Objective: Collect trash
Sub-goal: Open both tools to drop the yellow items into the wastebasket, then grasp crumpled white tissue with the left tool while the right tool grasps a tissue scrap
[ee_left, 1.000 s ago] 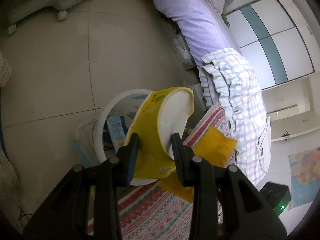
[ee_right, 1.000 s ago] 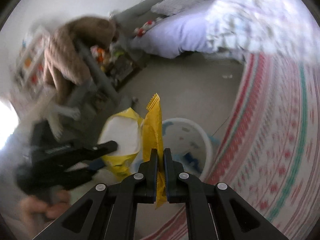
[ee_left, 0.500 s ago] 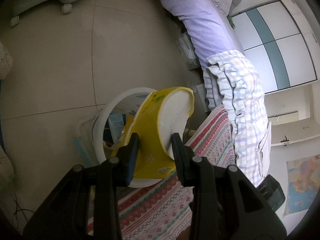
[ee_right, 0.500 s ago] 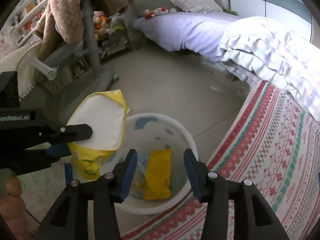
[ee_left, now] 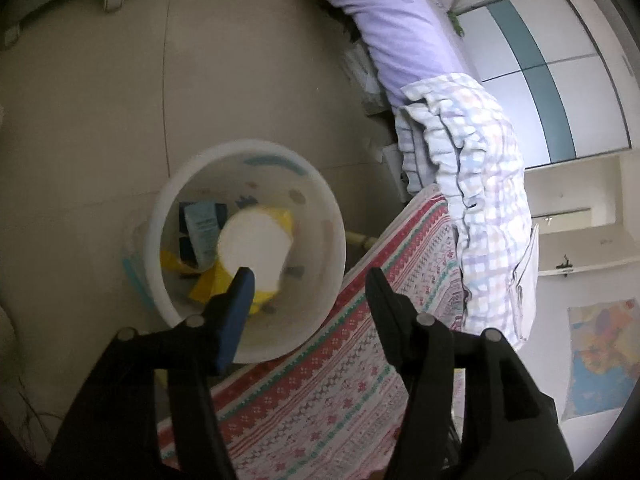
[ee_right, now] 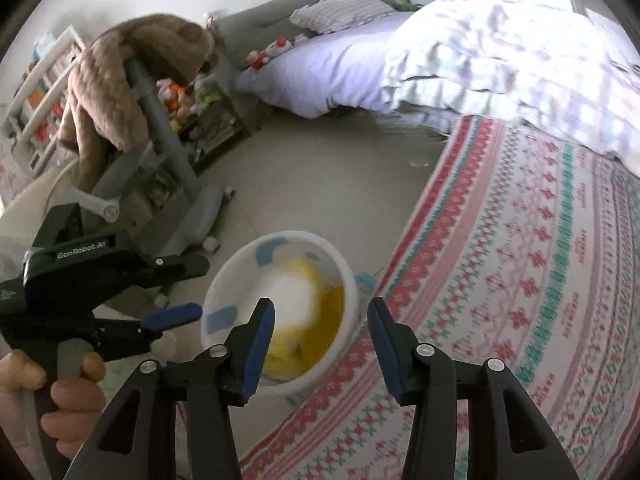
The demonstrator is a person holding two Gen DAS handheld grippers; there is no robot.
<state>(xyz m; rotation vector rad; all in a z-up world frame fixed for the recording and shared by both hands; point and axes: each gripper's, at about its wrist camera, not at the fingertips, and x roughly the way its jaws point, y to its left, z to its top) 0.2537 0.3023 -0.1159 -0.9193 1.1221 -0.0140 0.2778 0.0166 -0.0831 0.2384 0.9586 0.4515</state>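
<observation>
A white trash bin stands on the tiled floor at the rug's edge; it also shows in the right wrist view. Inside it lies a yellow bag with a white inner face, blurred in the right wrist view, beside a blue carton and a yellow wrapper. My left gripper is open and empty just above the bin's near rim; it shows at the left of the right wrist view. My right gripper is open and empty above the bin.
A red, green and white patterned rug covers the floor to the right. A bed with a lilac sheet and checked quilt is behind. A grey wheeled chair draped with a brown blanket stands to the left.
My right gripper opened and dropped the yellow wrapper into the bin. My left gripper then opened and the yellow bag fell into the bin. Both grippers are now empty.
</observation>
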